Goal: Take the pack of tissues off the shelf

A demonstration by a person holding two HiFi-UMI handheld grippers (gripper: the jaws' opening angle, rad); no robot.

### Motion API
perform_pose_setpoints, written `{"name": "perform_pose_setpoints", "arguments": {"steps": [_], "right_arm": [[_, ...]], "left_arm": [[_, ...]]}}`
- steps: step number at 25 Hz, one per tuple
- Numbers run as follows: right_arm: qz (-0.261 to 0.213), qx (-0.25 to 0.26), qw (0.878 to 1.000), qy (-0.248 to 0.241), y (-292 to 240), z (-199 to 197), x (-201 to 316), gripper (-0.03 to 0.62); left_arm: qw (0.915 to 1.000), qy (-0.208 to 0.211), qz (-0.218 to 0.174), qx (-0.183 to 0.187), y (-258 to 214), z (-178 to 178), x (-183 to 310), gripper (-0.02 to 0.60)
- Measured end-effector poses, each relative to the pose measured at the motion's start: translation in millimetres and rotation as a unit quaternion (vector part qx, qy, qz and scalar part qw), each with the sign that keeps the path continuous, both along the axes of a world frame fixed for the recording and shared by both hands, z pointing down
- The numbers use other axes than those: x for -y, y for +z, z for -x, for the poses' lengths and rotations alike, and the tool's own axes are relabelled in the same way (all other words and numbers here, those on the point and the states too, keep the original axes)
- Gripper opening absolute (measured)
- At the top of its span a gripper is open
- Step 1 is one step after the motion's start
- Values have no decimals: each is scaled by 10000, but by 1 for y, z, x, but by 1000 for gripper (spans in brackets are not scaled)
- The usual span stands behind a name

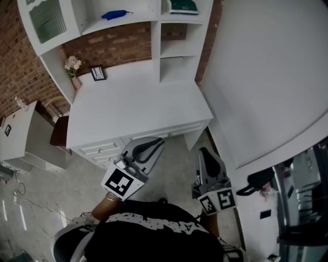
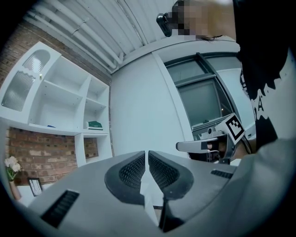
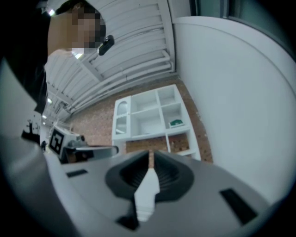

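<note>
White desk (image 1: 138, 105) below, white shelf unit (image 1: 154, 23) above it against the brick wall (image 1: 118, 48). Both grippers hang low in front of the desk, well short of the shelves. Left gripper (image 1: 155, 145): jaws pressed together, nothing between them. Right gripper (image 1: 204, 153): jaws together as well, also empty. They sit side by side over the floor, the left one just at the desk's drawer front (image 1: 100, 150), the right one off the desk's right corner.

And the tissue pack (image 1: 183, 6): green, lying in the top right compartment of the shelf unit, right at the upper edge of the head view. The left gripper view picks it out up in that same cubby, far from the jaws. The right gripper view shows it too, small and green, above two open compartments.

One shelf to the left, a blue thing (image 1: 115, 14) lies on the board. On the desk's back left corner stand a small vase of flowers (image 1: 73, 65) and a little frame (image 1: 98, 73) just beside it.
</note>
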State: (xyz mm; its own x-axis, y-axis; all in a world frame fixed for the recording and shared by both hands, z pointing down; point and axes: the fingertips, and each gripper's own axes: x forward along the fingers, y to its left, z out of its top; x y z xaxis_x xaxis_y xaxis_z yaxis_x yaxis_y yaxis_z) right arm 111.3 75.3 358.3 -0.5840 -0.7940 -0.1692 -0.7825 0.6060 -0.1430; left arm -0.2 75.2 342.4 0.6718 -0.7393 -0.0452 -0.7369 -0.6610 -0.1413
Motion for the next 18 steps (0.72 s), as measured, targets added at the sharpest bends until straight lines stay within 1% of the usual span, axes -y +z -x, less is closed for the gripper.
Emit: {"name": "perform_pose_setpoints", "arguments": {"steps": [7,11,14,18], "right_arm": [[17,74,9999,-93,6,-2,-4,34],[-42,78,9999,-139,5,2,-8,34],[-95,51,9999,-117,3,4,-10,34],[-85,-8,9999,63,3,-6,-7,35]], "left_arm": [[9999,-41,-64,72,0,-4,-2,41],[10000,-62,-41,46,1,-2,-4,41],[9999,48,-123,9,-2,-7,-3,41],[9996,176,-208,-104,-5,-14,6,41]]}}
